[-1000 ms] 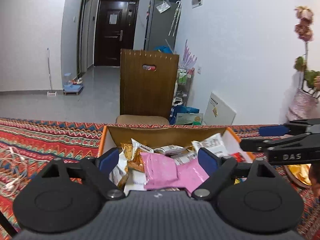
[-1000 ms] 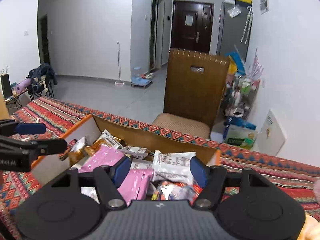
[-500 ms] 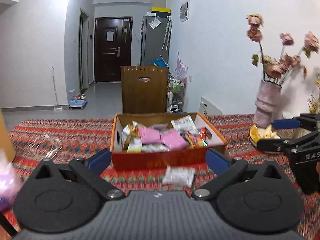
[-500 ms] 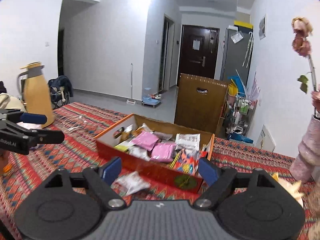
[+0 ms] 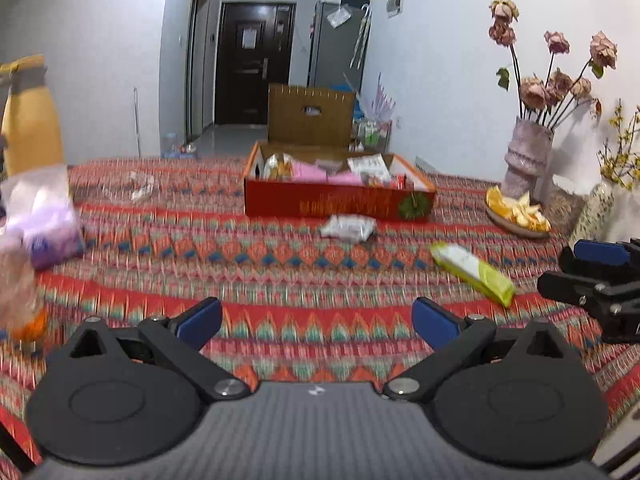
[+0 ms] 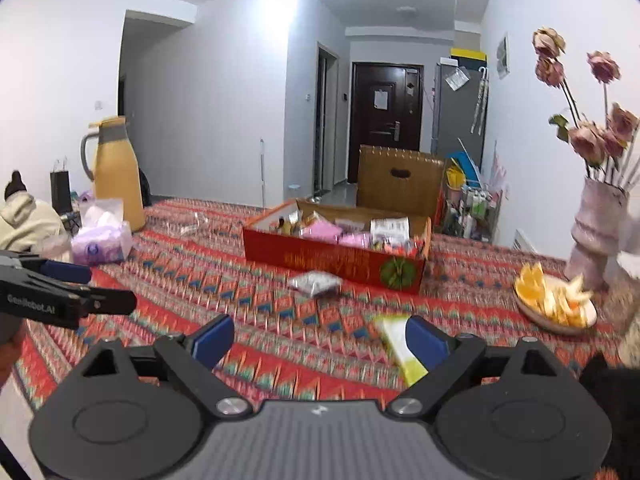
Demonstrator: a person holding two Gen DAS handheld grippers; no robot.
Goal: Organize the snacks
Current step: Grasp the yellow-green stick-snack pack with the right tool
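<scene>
An open red cardboard box point(image 5: 340, 202) with an orange rim sits toward the far side of the patterned tablecloth, filled with loose snack packets; pink packets point(image 5: 320, 172) lie near its middle, a white printed packet point(image 5: 368, 165) beside them, golden wrappers at its left end; a silvery-white packet point(image 5: 347, 227) lies flat on the cloth just in front of the box; a long yellow-green packet point(image 5: 474, 269) lies flat and skewed nearer the camera, well apart from the box.
</scene>
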